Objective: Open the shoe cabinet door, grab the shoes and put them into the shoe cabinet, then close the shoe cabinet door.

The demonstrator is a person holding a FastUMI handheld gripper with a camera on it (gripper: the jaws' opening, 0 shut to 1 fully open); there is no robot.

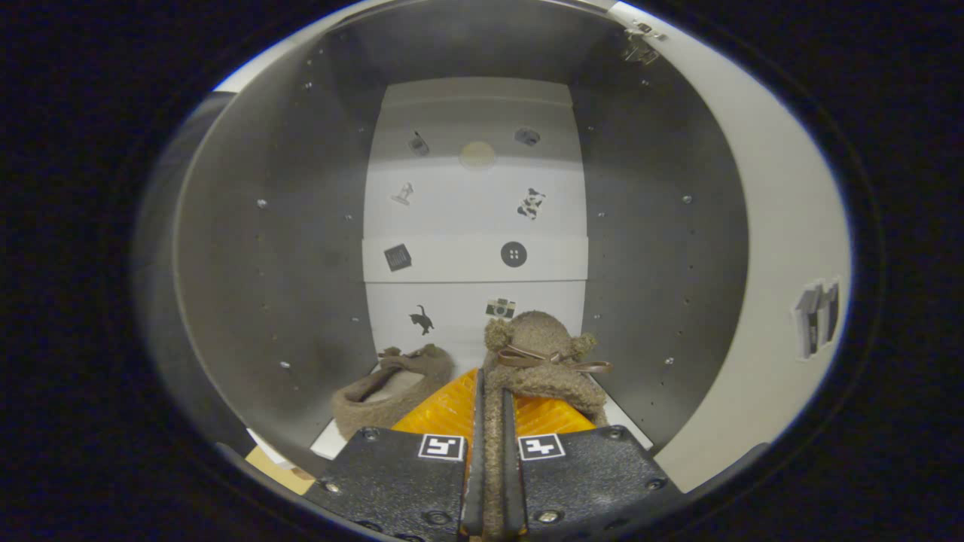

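Observation:
I am looking straight into the open shoe cabinet (pixel 655 248), with dark side walls and a white back panel dotted with small stickers. My gripper (pixel 491 399) is shut on the edge of a fuzzy brown shoe (pixel 542 354) with a brown ribbon bow, held inside the cabinet on the right side. The matching brown shoe (pixel 392 391) lies on the cabinet's white floor, to the left of the fingers and slightly ahead. The shoe's fleecy rim runs back between both fingers.
The open cabinet door (pixel 783 248), pale with a dark sticker, stands to the right, its hinge (pixel 640 45) at the top. Rows of shelf-pin holes line both side walls. A strip of tan floor (pixel 275 467) shows below the cabinet's left corner.

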